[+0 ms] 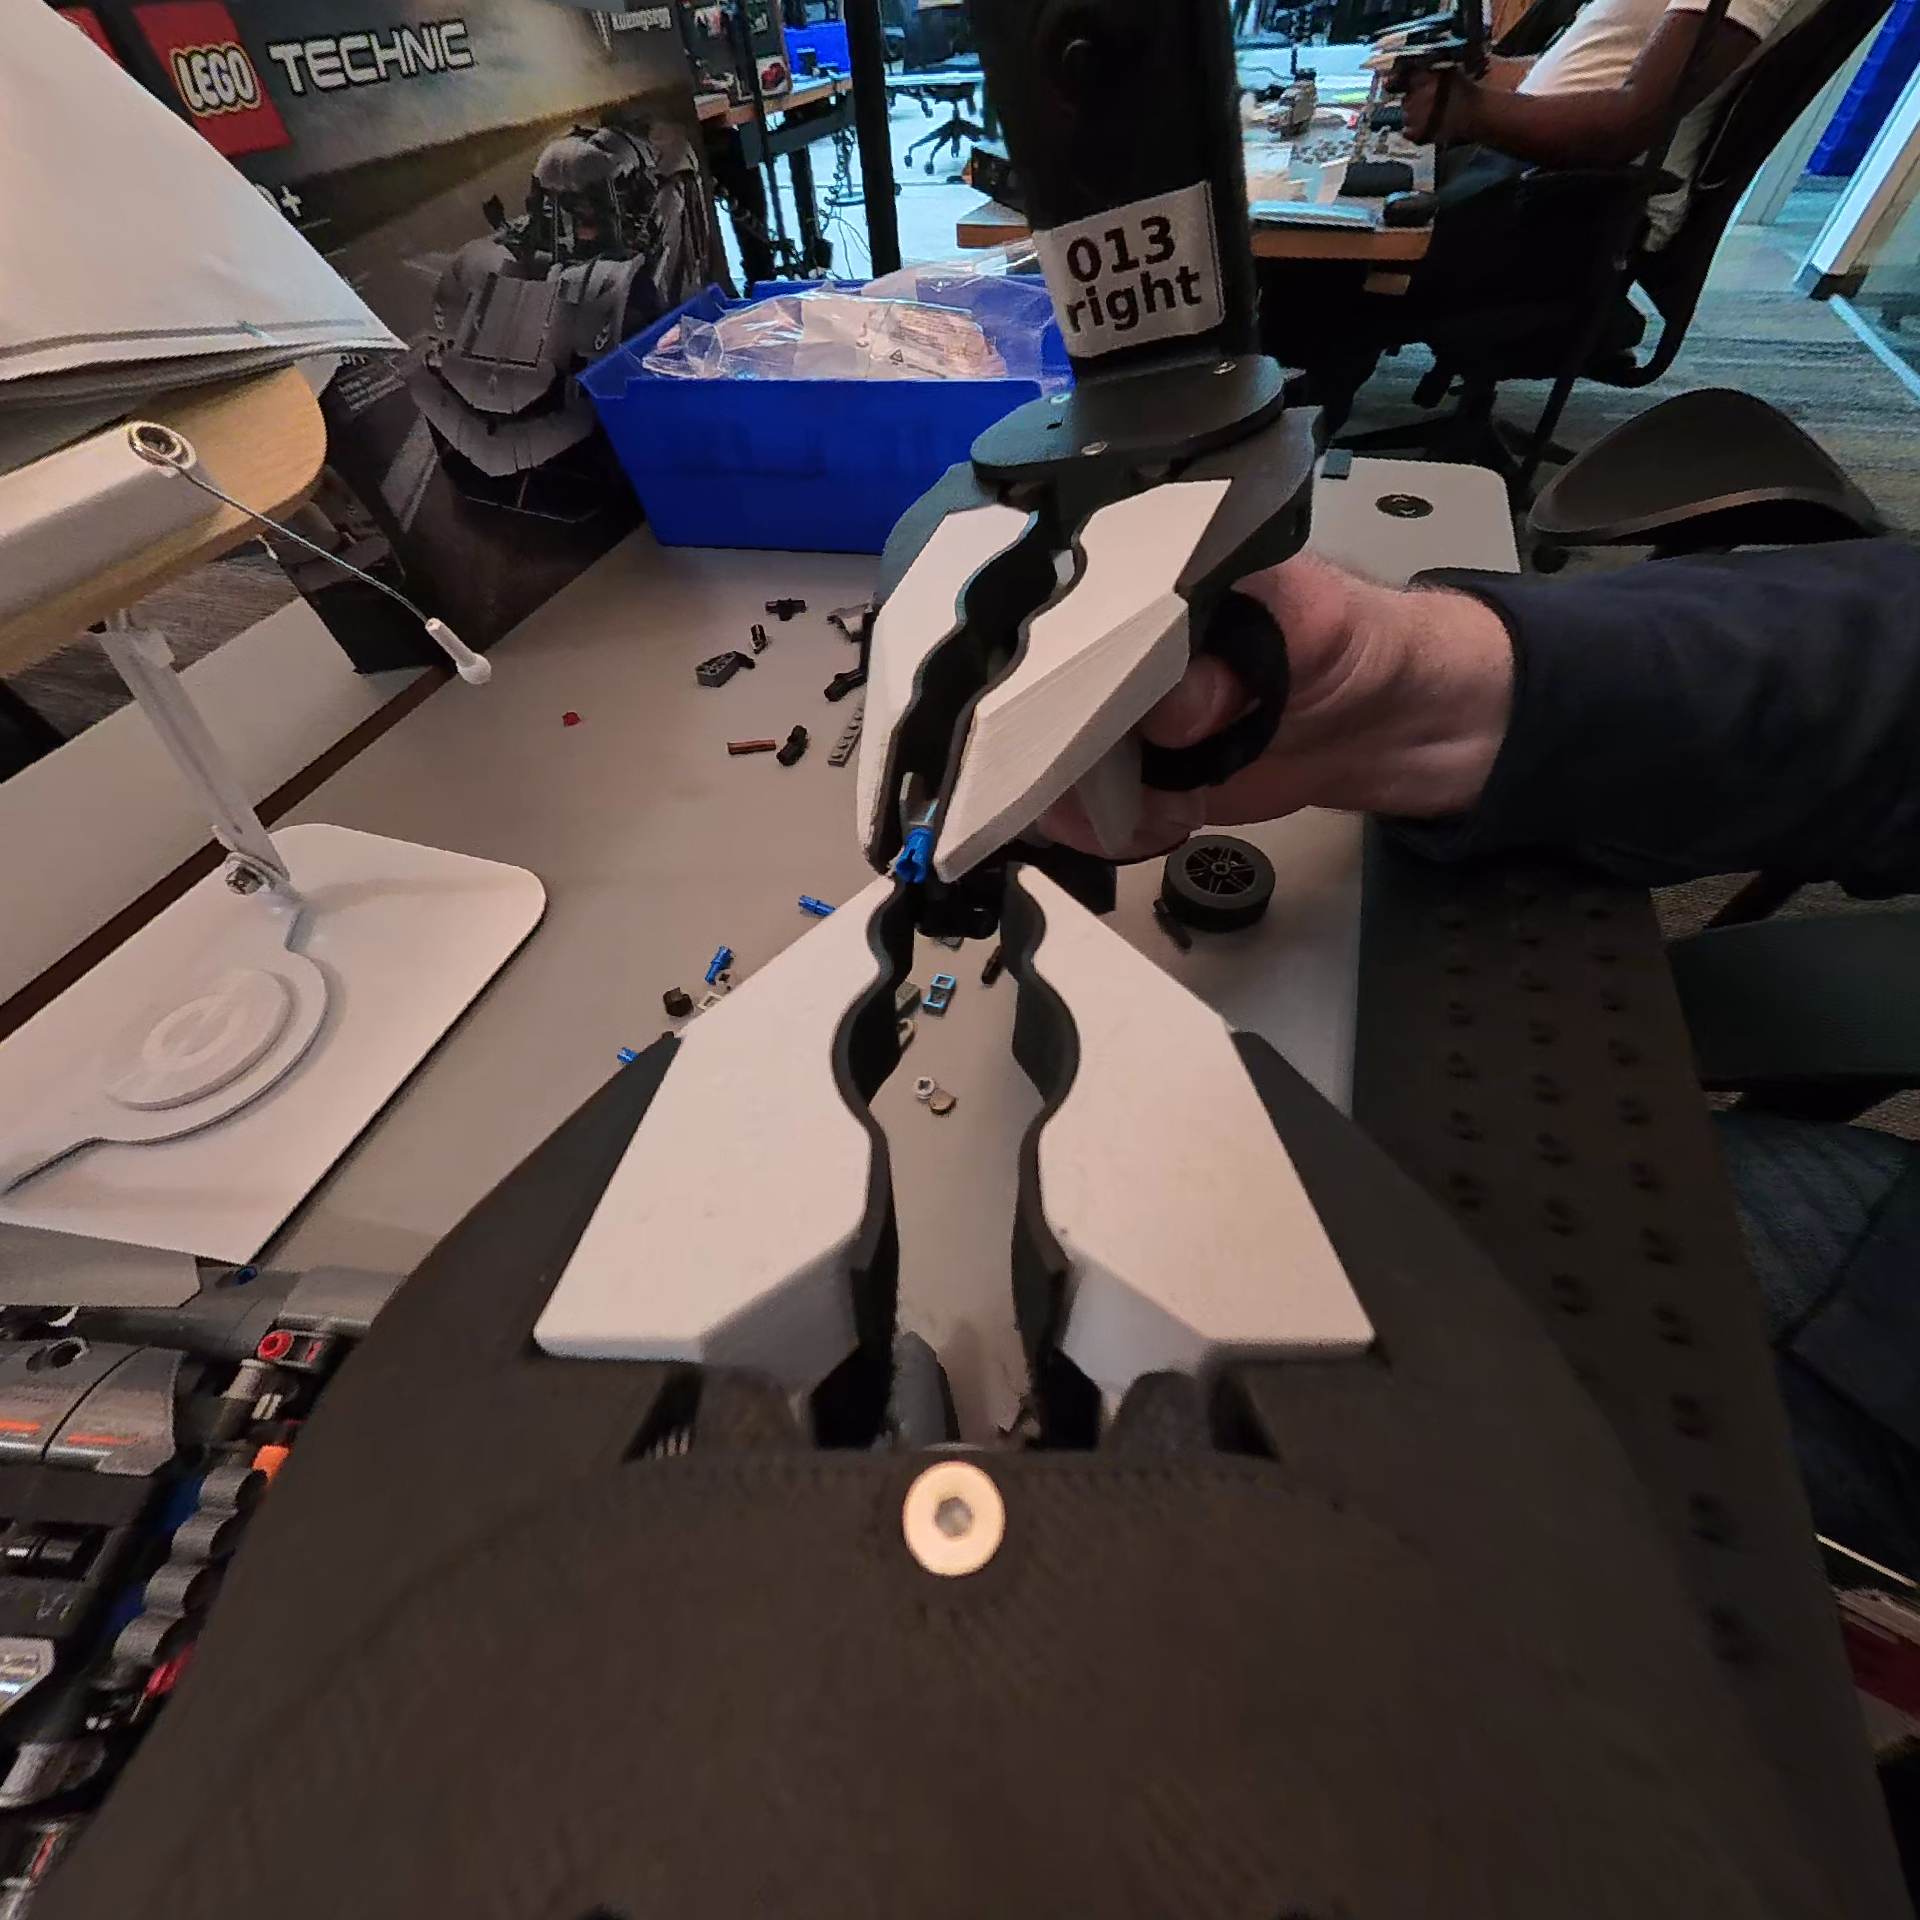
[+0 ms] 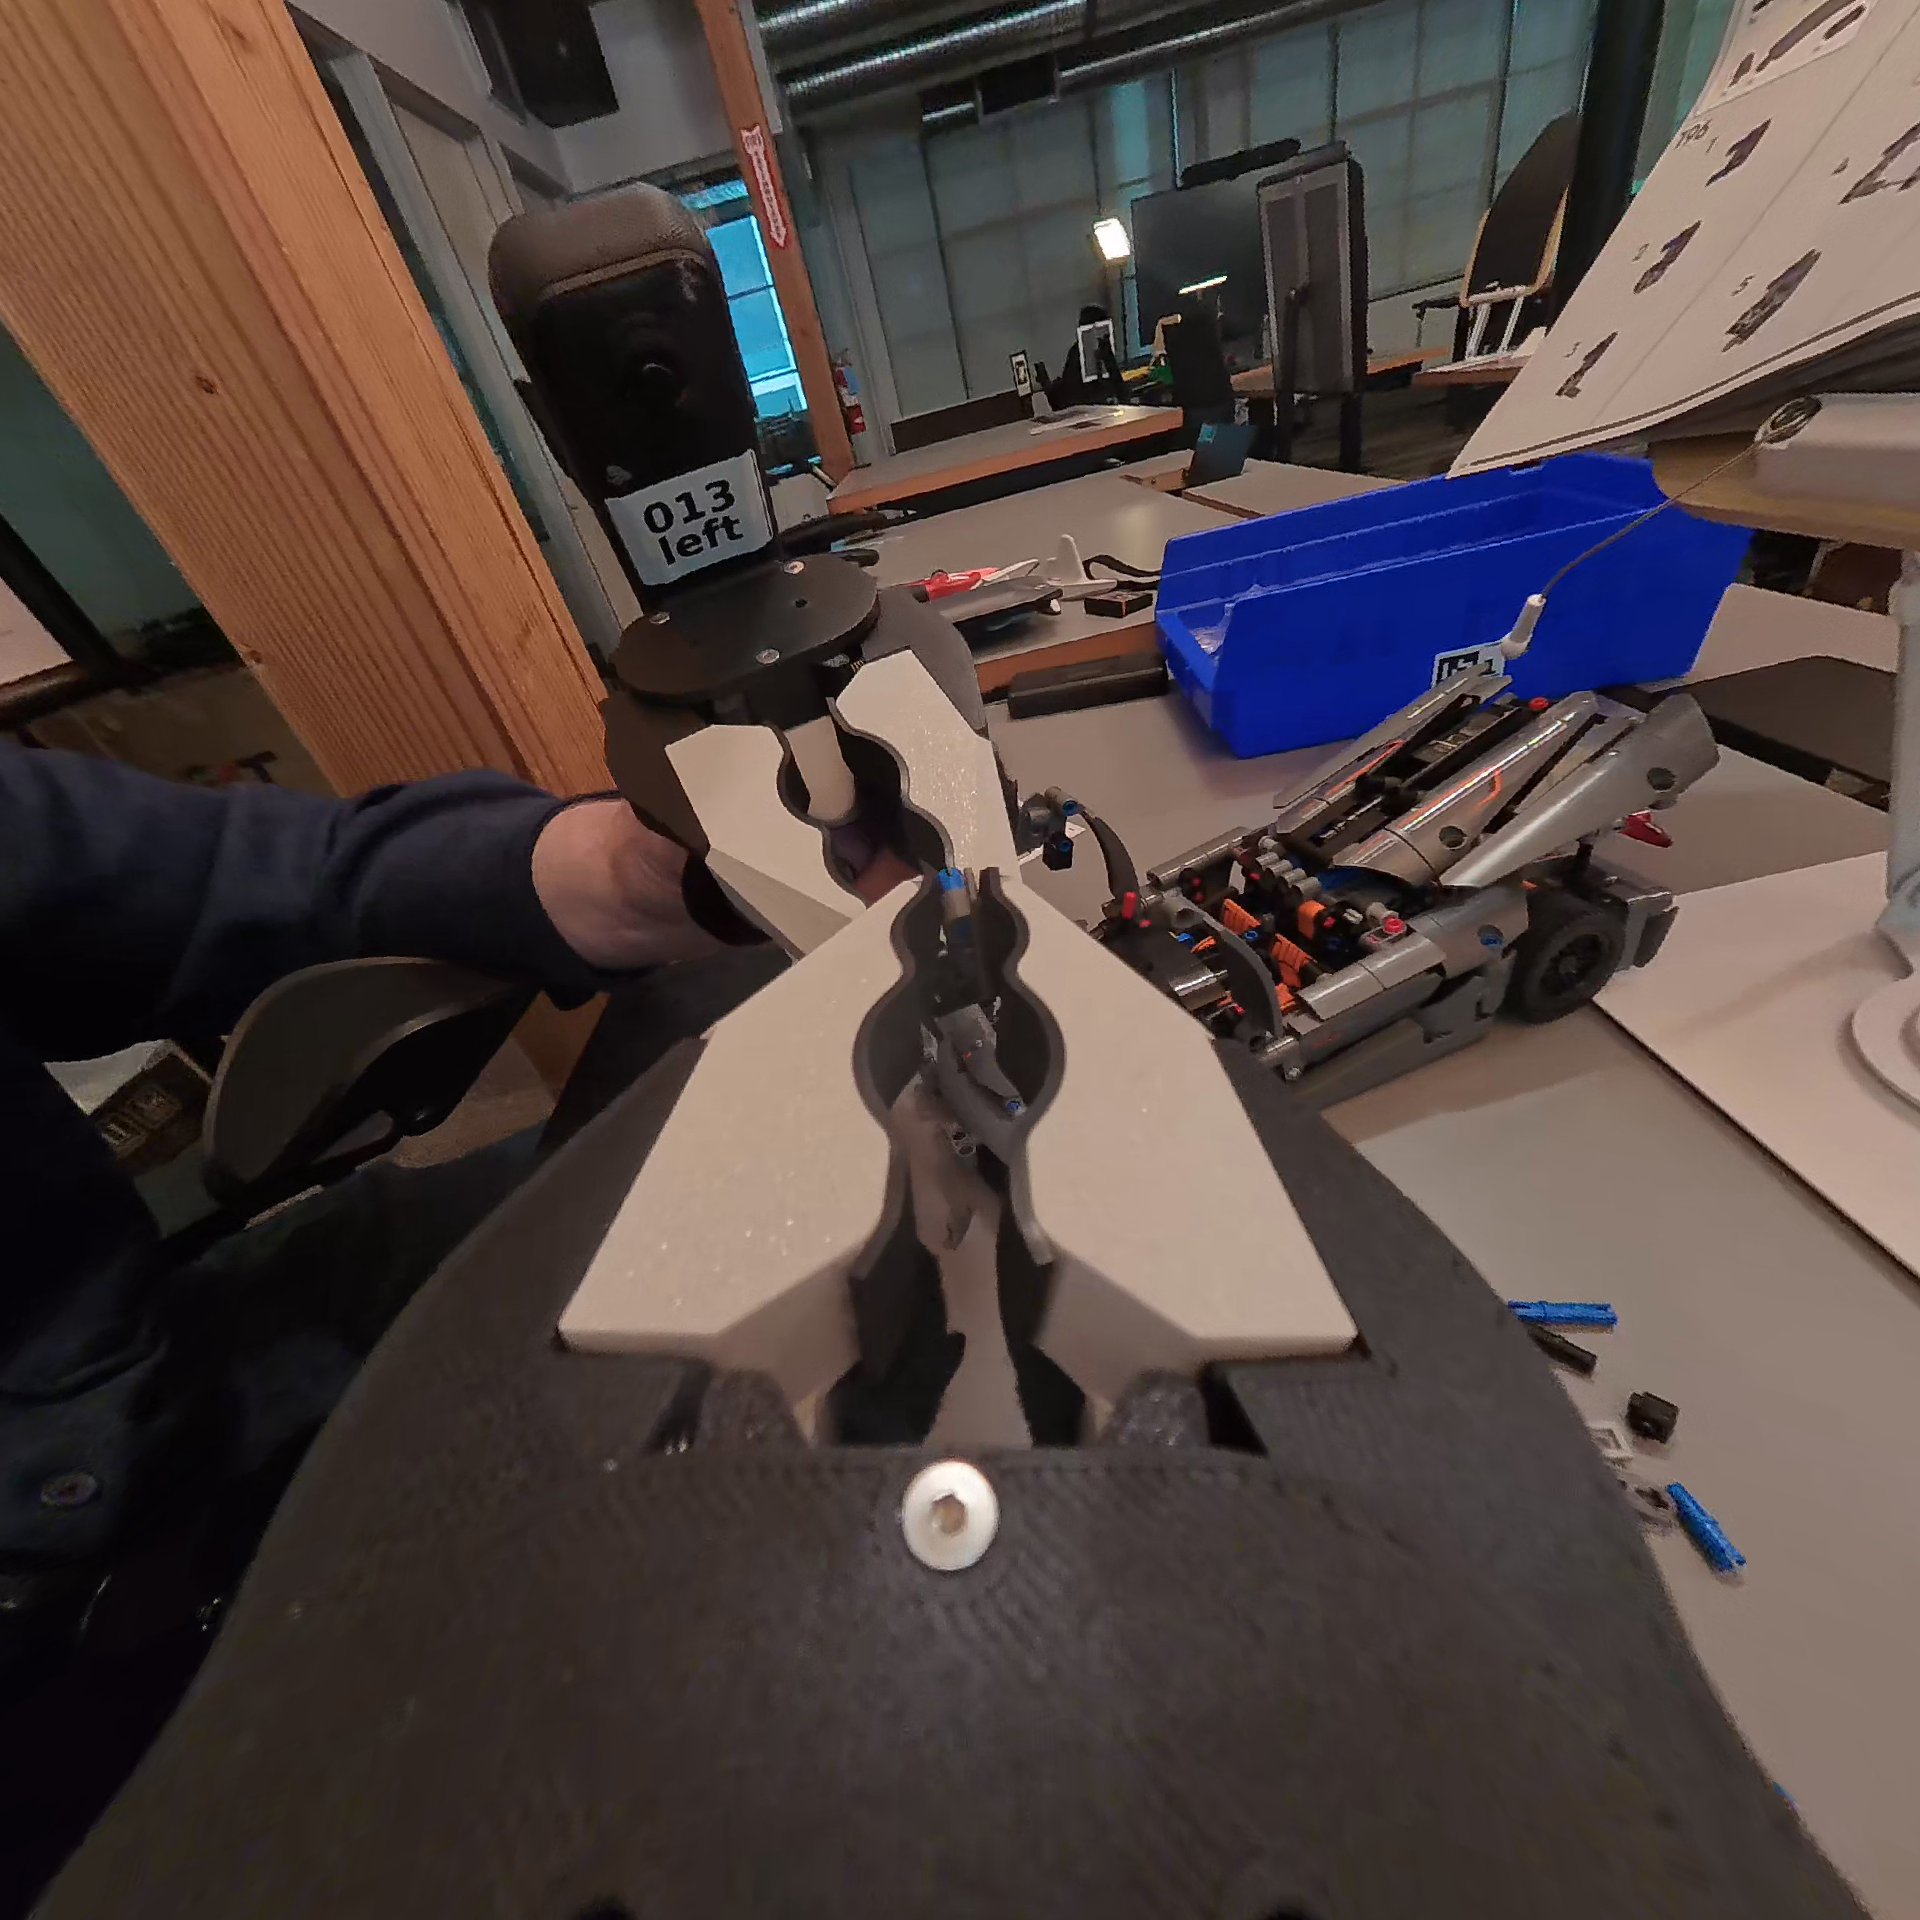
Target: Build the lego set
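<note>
Colours on a grey work table [image 1: 582, 831]

White-faced, black-bodied grippers, left [image 1: 948, 906] and right [image 2: 956, 883]; a blue pin [image 1: 912, 858] at centre frame; a blue bin [image 2: 1455, 613] upper right; a grey model car [image 2: 1423, 883] with orange and red accents, possibly striped; a black wheel [image 1: 1218, 875]; a navy sleeve [image 1: 1704, 717] at right.

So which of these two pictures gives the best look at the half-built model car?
The right wrist view: the grey model car sits whole on the table, wheel and orange inner parts plain. The left wrist view catches only a sliver of it at the lower left edge.
</note>
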`<state>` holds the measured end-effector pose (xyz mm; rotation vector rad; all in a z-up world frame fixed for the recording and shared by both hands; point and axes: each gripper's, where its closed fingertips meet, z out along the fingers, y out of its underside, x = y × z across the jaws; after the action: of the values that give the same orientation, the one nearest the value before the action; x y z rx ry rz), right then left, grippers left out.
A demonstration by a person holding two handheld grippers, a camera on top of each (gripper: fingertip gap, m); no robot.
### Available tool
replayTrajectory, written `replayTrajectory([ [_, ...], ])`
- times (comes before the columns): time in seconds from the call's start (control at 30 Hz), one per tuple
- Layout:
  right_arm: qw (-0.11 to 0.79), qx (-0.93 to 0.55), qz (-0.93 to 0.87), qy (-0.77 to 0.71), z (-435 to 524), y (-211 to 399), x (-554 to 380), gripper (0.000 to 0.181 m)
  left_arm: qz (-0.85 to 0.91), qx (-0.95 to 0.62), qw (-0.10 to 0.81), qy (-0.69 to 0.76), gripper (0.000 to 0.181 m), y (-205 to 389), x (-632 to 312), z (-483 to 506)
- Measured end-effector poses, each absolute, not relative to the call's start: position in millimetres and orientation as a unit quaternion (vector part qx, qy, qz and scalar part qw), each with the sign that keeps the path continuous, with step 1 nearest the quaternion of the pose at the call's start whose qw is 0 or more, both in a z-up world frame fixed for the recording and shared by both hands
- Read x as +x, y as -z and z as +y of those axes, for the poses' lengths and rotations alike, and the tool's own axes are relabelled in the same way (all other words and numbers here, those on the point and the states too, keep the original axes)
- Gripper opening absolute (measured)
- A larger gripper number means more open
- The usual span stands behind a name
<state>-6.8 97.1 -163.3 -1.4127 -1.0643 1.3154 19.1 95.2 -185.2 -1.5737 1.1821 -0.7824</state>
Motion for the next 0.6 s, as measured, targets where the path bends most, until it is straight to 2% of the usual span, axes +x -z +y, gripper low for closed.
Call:
replayTrajectory([
  [0.13,0.445,-0.560,-0.414,-0.563,98,158,-4,0.005,0.488,-0.638,0.487,0.344,0.015,182,20,93],
  [0.23,0.432,-0.548,-0.398,-0.595,98,152,0,0.005,0.495,-0.633,0.483,0.347,0.023,184,20,91],
  [0.5,0.409,-0.549,-0.409,-0.603,94,155,0,0.005,0.484,-0.607,0.502,0.380,0.014,166,14,87],
  [0.6,0.408,-0.546,-0.412,-0.604,93,155,0,0.005,0.488,-0.614,0.485,0.387,0.017,171,16,85],
])
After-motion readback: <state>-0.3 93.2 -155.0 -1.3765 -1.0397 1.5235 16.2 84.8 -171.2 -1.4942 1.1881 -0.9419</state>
